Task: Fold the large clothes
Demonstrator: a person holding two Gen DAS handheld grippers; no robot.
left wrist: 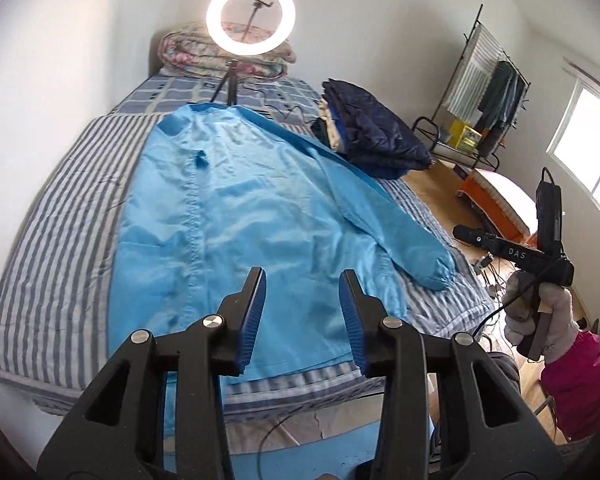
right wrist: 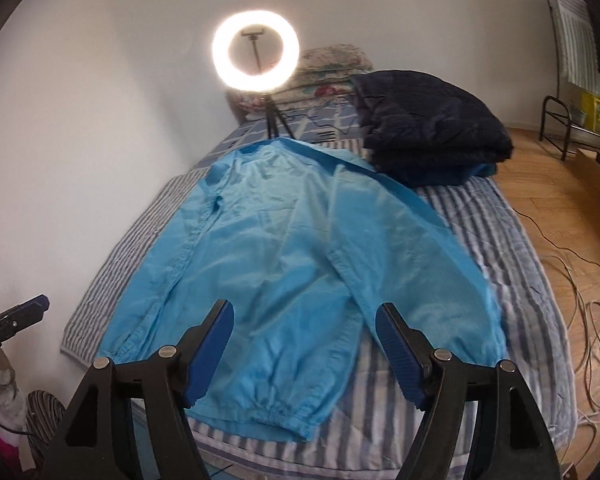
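Blue jacket (right wrist: 268, 248) flat, striped bed (right wrist: 500, 240) edges bare

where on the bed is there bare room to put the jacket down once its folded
Bare striped bedding lies right of the blue jacket's sleeve, towards the floor, and in a strip between the jacket and the wall. The far end is crowded: ring light tripod, dark folded pile, and quilts.
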